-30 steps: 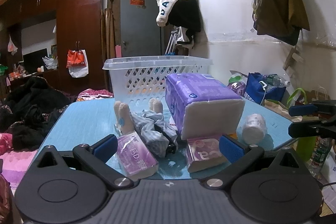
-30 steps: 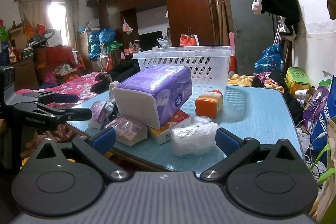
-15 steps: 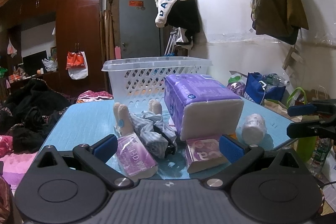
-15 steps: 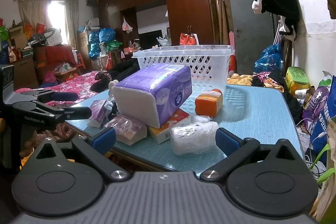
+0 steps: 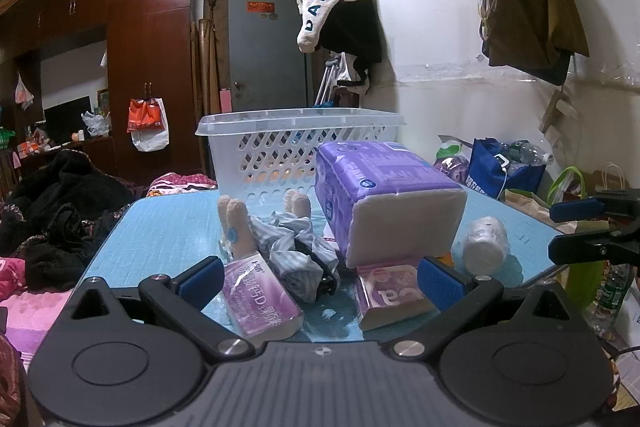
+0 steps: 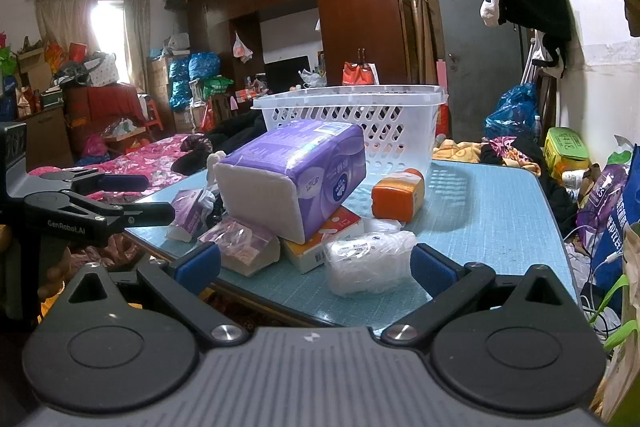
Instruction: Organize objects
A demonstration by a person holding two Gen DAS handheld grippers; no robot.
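- Two grippers, both spread wide and holding nothing: left gripper (image 5: 318, 277) poised at the near edge of the blue table (image 5: 168, 227), right gripper (image 6: 316, 263) at the near right corner of the same table.
- Pile of loose things near the table's near edge; white basket (image 5: 298, 143) at the far side, apparently the place for them, contents not readable through the mesh.
- Big purple tissue pack (image 5: 384, 195) perched tilted on smaller boxes, among them a red and white box (image 6: 324, 235). Risk: pulling any lower box first likely to tip the pack off the near edge.
- Small purple box (image 5: 260, 301) and pink packet (image 5: 390, 295) lying just inside the left gripper's fingers, both close to the table edge. Risk: a nudge from a finger instead of a clean pinch likely to slide them off.
- Plastic-wrapped roll (image 6: 370, 261) between the right gripper's fingers, on the table. Risk: slick wrap and round shape, likely to squirt out or roll under a shallow grip.
- Striped cloth (image 5: 296, 247) tangled with a doll's legs (image 5: 236, 223). Risk: lifting one likely to drag the other and disturb the pile.
- Orange bottle (image 6: 398, 195) on its side near the basket; may roll if bumped.
- Both grippers near the same pile; collision risk if both reach in together.
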